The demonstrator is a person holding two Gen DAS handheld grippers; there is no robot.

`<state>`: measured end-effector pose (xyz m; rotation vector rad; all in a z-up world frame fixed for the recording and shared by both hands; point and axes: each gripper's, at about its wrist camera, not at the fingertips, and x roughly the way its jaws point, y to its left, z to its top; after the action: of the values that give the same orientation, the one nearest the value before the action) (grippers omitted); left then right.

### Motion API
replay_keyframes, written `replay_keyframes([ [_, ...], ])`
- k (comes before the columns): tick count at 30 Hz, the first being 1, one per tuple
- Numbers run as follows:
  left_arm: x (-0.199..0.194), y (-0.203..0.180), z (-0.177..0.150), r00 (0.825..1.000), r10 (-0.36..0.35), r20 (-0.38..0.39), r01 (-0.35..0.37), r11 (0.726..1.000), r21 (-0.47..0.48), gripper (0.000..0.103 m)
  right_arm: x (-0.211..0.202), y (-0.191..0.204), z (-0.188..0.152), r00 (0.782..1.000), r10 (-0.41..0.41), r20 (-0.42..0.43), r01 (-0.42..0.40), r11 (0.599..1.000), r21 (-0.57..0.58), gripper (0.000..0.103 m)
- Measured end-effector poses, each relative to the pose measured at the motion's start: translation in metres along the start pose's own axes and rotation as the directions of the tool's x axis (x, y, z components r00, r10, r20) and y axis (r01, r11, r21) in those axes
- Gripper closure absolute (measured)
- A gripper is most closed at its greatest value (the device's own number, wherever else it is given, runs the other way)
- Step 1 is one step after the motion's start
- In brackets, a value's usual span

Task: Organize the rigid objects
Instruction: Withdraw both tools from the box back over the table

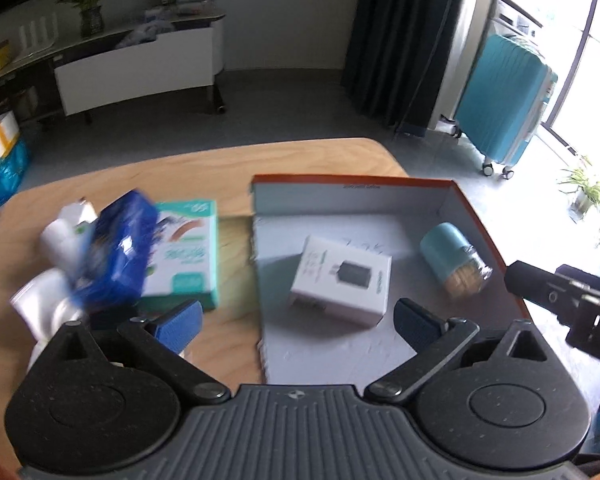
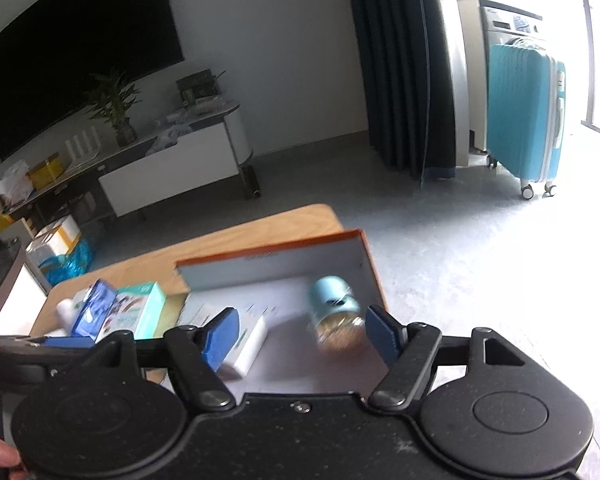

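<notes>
Two hand-held grippers above a wooden counter [image 1: 228, 352]. The left gripper [image 1: 296, 316] has its fingers [image 1: 180, 326] spread wide and holds nothing. The right gripper [image 2: 300, 334] likewise has its fingers [image 2: 382, 330] apart and empty. An orange-rimmed shallow box [image 1: 484, 216] lies on the right part of the counter. Inside it, a white carton [image 1: 342, 280] lies flat near the middle, and a teal-capped jar [image 1: 454, 258] of toothpicks lies on its side toward the right wall, apart from the carton. Left of the box, outside it, a green-and-white carton [image 1: 188, 256] lies flat, with a blue packet [image 1: 116, 252] and white tubes [image 1: 56, 240] crowded against its left side, all blurred.
</notes>
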<state>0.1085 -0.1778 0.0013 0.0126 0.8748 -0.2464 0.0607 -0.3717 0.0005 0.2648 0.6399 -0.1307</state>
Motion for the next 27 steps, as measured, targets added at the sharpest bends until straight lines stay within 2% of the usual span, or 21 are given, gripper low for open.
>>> replay_keyframes([
  [5, -0.015, 0.010, -0.008, 0.999, 0.047, 0.009, -0.048, 0.999, 0.011, 0.000, -0.007, 0.014, -0.009, 1.000, 0.010, -0.016, -0.010, 1.000, -0.006, 0.019],
  [12, -0.033, 0.035, -0.020, 0.996, 0.087, 0.016, -0.086, 0.996, -0.025, 0.000, -0.011, 0.043, -0.019, 0.998, 0.050, -0.043, -0.052, 0.998, -0.044, 0.019],
  [27, -0.051, 0.083, -0.038, 0.994, 0.111, 0.021, -0.109, 0.989, -0.103, 0.000, -0.008, 0.107, -0.039, 0.988, 0.119, -0.098, -0.132, 0.982, -0.133, 0.019],
])
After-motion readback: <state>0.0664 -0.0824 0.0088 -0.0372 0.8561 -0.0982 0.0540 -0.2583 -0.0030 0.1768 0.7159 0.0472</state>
